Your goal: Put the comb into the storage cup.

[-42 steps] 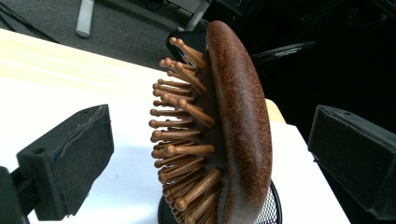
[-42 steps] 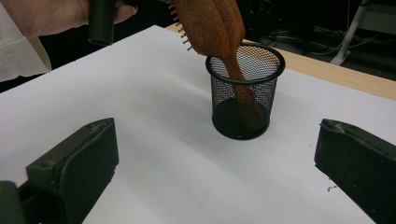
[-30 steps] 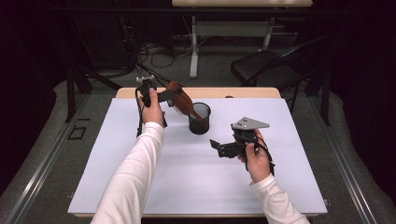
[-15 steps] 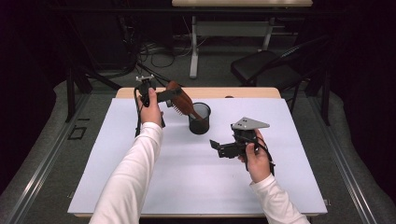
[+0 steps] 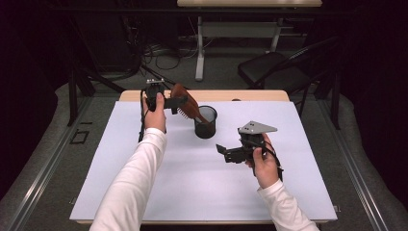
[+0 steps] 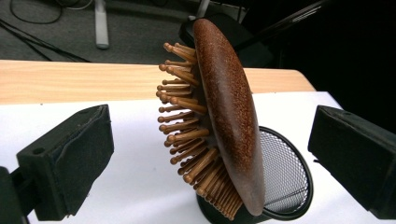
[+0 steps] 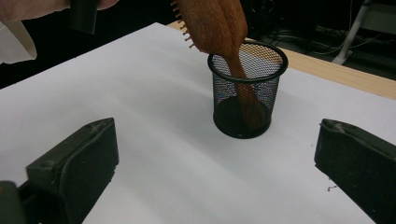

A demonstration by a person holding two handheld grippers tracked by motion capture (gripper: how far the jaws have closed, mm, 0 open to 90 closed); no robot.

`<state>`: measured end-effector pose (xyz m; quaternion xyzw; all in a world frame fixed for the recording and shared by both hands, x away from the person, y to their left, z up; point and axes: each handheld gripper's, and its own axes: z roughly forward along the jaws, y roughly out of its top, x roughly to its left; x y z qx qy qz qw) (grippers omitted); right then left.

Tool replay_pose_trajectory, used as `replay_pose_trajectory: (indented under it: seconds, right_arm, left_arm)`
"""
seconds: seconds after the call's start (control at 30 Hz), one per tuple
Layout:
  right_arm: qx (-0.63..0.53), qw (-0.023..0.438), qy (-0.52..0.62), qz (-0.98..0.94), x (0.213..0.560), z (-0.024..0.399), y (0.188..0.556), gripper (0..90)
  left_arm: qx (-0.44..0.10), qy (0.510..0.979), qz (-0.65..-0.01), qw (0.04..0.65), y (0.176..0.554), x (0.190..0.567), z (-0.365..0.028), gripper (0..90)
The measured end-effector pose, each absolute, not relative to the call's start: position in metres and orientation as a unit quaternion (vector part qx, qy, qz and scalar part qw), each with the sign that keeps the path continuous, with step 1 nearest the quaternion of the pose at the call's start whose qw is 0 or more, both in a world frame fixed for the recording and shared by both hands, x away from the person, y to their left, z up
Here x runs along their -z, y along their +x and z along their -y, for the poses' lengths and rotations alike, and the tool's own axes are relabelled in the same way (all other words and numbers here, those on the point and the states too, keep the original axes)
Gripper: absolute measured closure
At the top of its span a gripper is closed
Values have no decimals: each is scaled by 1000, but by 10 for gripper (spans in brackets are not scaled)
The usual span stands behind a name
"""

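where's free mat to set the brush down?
Bare white mat between the two forearms, in front of the mesh cup; also the strip right of the cup, behind the right gripper. Crowded at the far left, where left gripper, hairbrush and cup cluster.

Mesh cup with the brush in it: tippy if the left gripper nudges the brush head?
Probably tippy. The hairbrush stands handle-down in the mesh cup and leans out over its rim, so the weight sits high and off-centre. The cup looks like thin wire mesh, likely light. The brush looks like rigid wood, so a nudge would likely lever the cup.
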<state>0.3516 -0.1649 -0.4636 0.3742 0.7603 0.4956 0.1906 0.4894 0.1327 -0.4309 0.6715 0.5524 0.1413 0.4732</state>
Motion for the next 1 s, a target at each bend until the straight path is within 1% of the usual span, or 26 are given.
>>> replay_pose_trajectory:
  seconds: [0.57,1.0]
  right_arm:
    - [-495,192,373,-761,464,164,351,0]
    - [-493,192,373,-762,464,164,351,0]
  left_arm:
    - [-166,696,-538,445,477,433,-133,4]
    - [-165,713,-521,439,462,433,-135,4]
